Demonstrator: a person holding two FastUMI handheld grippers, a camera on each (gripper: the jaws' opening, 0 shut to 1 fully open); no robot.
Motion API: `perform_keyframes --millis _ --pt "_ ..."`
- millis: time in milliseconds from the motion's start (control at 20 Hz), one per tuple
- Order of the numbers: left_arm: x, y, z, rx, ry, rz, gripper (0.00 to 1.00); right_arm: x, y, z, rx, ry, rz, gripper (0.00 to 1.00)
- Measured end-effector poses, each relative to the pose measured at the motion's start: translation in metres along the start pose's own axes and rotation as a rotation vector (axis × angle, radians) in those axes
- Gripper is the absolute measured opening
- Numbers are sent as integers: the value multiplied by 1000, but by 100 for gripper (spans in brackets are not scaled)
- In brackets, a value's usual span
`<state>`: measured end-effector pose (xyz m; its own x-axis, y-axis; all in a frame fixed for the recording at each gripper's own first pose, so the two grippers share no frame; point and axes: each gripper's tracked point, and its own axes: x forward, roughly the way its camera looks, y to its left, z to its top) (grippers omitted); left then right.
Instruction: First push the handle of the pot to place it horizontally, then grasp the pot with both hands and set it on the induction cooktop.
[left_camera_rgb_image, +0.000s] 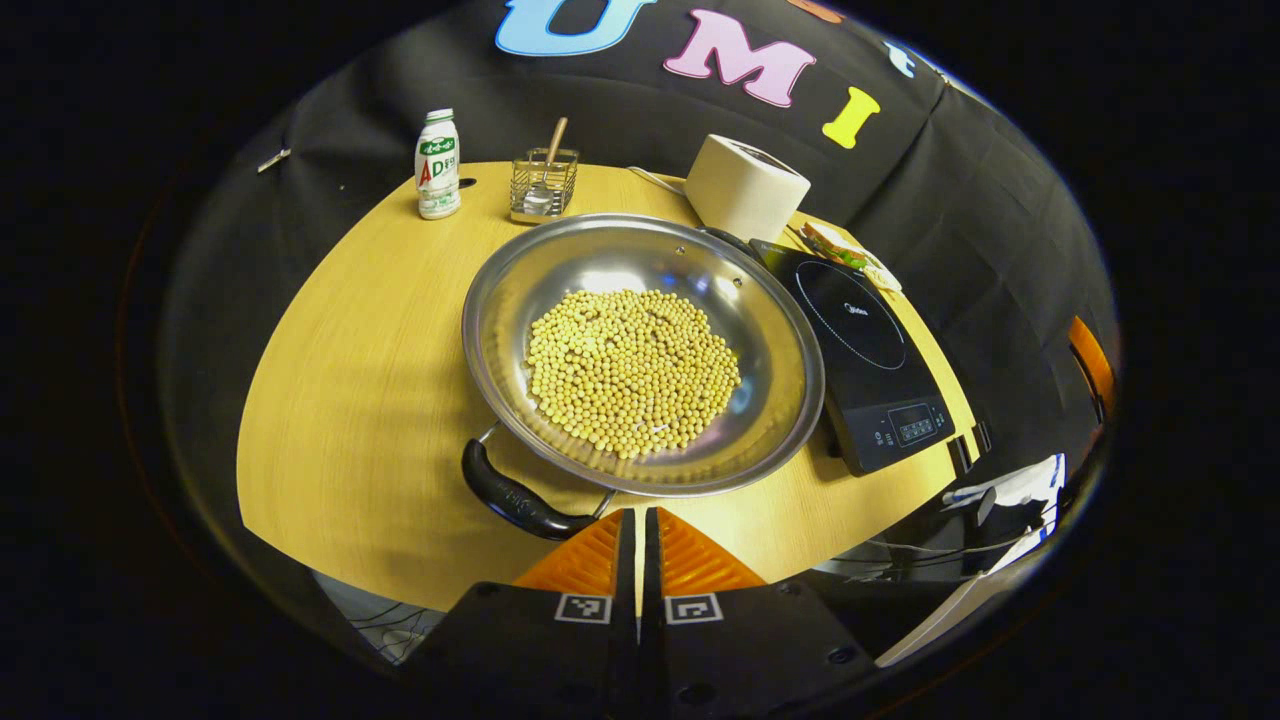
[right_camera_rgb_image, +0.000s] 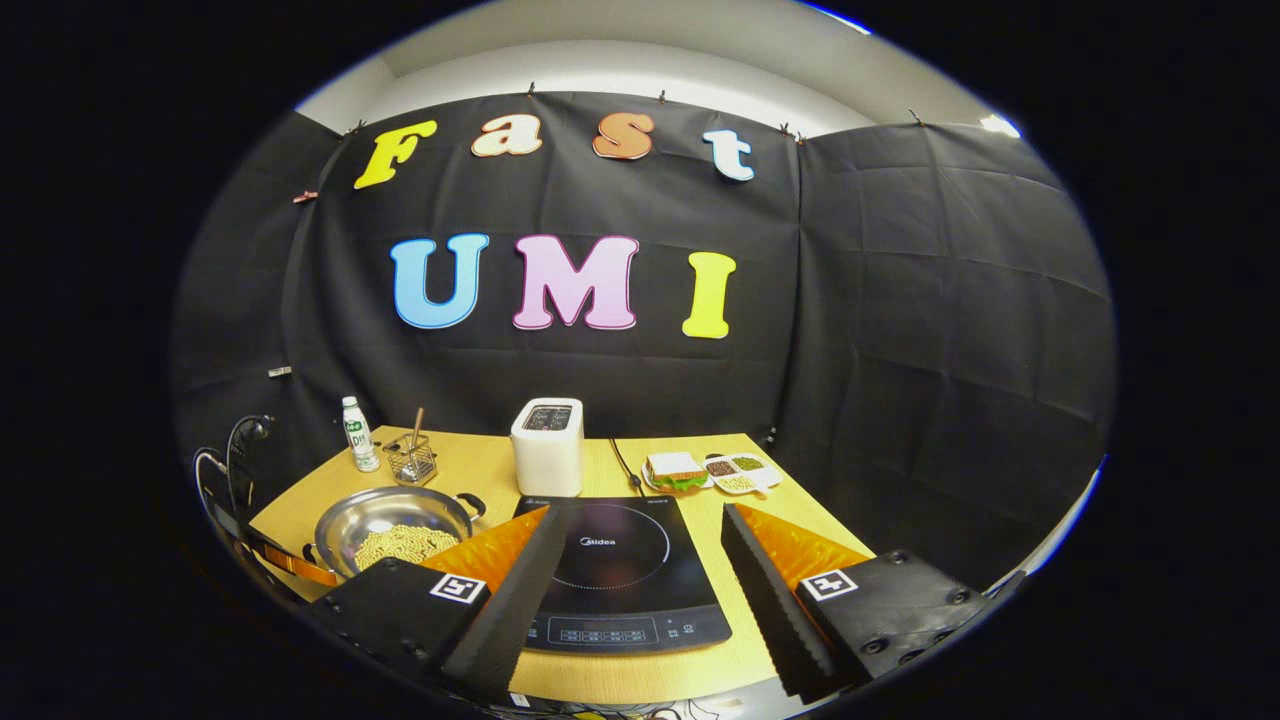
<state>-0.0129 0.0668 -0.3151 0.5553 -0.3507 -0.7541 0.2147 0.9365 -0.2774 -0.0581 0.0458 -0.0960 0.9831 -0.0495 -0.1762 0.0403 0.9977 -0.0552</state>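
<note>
In the left gripper view, the left tool hovered low over the near edge of the bench, its orange fingers clenched together with only a thin slit between them, grasping nothing. Their tips sat just beside the black near handle of the pot, a little to its right; whether they touched it could not be told. The pot, wide and shiny, held a heap of yellow beans and stood on the bench with one handle toward the camera and the other at the far rim, so its handle axis ran slantwise, near-left to far-right. The cooktop lay just beside the pot on the right. Behind stood a bottle, a glass holder with a stick, and a white toaster. In the right gripper view, the right tool was released, fingers spread wide over the cooktop. The pot sat to the left on the bench. A sandwich and a snack dish lay beyond.
</note>
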Motion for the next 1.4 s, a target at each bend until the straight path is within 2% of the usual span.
perform_keyframes --millis 350,800,1400 --pt "9 10 4 -1 24 13 5 1 -10 -4 14 15 -27 98" --pt "14 53 16 47 50 97 5 6 -7 -7 -3 27 -26 98" --pt "23 106 41 -8 74 200 5 18 -2 -7 -29 41 -38 98"
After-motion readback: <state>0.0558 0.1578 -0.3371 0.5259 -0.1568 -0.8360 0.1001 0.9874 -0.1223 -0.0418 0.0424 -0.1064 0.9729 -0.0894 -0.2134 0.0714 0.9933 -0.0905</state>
